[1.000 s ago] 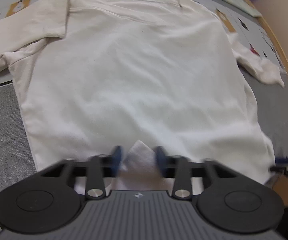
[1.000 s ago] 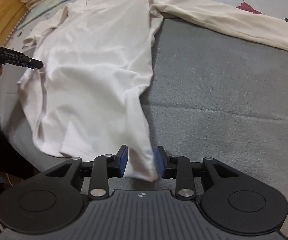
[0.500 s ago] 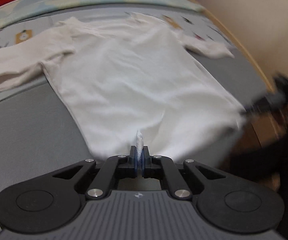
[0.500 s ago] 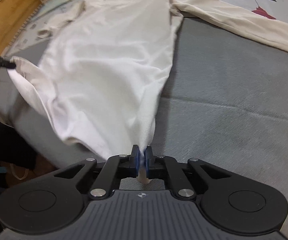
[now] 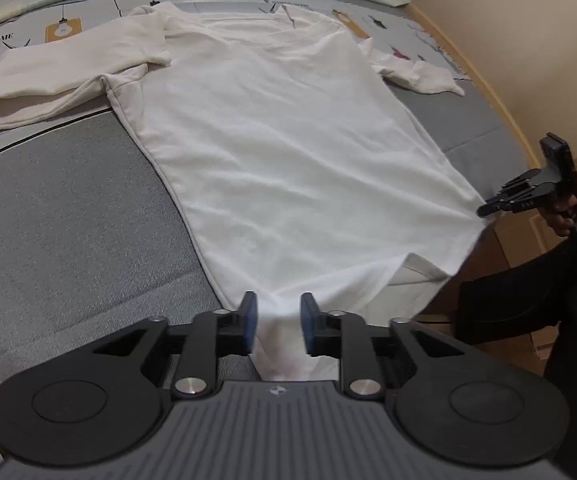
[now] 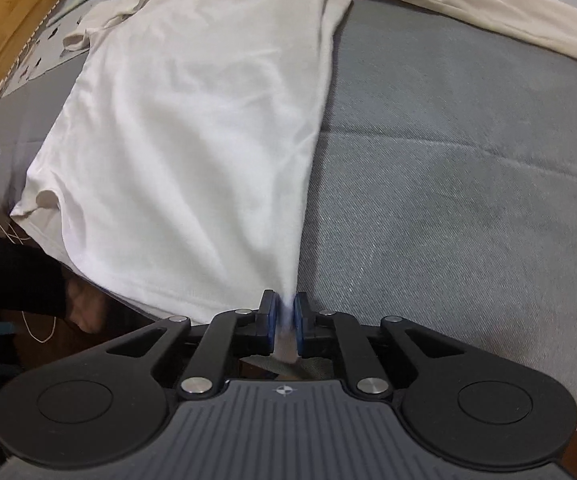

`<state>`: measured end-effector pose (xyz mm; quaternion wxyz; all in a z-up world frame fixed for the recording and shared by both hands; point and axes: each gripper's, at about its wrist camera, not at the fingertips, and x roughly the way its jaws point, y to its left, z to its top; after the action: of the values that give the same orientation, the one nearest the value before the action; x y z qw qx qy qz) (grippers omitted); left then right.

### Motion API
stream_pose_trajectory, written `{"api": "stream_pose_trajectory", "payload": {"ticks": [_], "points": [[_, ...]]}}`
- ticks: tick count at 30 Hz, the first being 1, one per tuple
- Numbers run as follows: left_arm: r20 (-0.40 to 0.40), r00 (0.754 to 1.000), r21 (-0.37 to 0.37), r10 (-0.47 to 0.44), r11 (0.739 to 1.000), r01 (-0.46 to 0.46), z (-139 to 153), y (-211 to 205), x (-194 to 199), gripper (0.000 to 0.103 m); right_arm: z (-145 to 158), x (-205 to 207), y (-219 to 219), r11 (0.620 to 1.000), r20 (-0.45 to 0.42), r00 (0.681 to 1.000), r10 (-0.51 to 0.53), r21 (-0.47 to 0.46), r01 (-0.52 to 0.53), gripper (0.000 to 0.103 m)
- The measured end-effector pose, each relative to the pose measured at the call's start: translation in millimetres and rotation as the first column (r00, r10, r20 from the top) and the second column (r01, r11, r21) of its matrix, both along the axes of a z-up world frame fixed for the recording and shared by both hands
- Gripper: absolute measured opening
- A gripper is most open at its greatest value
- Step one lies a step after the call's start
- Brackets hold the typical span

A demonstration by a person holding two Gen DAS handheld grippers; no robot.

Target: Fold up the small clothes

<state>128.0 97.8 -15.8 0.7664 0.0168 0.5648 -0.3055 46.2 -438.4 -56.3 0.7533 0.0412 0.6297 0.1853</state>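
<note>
A white shirt [image 5: 288, 152] lies spread flat on the grey bed cover [image 5: 68, 220], collar far, hem near. Its left hem corner lies between the blue pads of my left gripper [image 5: 276, 322]. Those jaws are opening and the pads stand clear of the cloth. My right gripper [image 6: 286, 316] holds the other hem corner, the white shirt [image 6: 192, 120] pulled taut up to its pads. These jaws are starting to open while still pressing the fabric. In the left wrist view, the right gripper [image 5: 484, 211] sits at the shirt's right hem corner.
A cream sleeve [image 5: 48, 76] lies out to the left on a patterned sheet [image 5: 16, 40], and the other sleeve [image 5: 420, 76] bunches at the right. The bed's wooden edge [image 5: 488, 92], a cardboard box [image 5: 528, 240] and a person's dark sleeve [image 5: 528, 292] are on the right.
The left gripper closed on the hem, pulled back with it, then opened around the cloth. The right gripper went from open to closed on its corner. The shirt now lies flatter and straighter.
</note>
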Motion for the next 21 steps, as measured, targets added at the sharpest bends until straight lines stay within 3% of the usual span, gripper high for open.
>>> {"api": "stream_pose_trajectory", "payload": {"ticks": [4,10,17,21], "points": [[-0.056,0.998,0.088,-0.014,0.996,0.019,-25,-13,7,0.037,-7,2,4,0.999,-0.014,1.000,0.023,-0.036,-0.023,0.010],[-0.065,0.984,0.132,-0.164,0.976,0.171,-40,-32,-14,0.037,-12,1,9,0.997,-0.018,0.998,0.054,-0.052,-0.055,0.010],[-0.018,0.953,0.227,-0.302,0.927,0.298,-59,-60,-42,0.037,-15,0,11,0.996,-0.016,0.998,0.067,-0.059,-0.068,0.010],[0.012,0.919,0.333,-0.393,0.869,0.367,-74,-70,-57,0.035,-14,0,14,0.995,-0.015,0.997,0.074,-0.070,-0.075,0.010]]}}
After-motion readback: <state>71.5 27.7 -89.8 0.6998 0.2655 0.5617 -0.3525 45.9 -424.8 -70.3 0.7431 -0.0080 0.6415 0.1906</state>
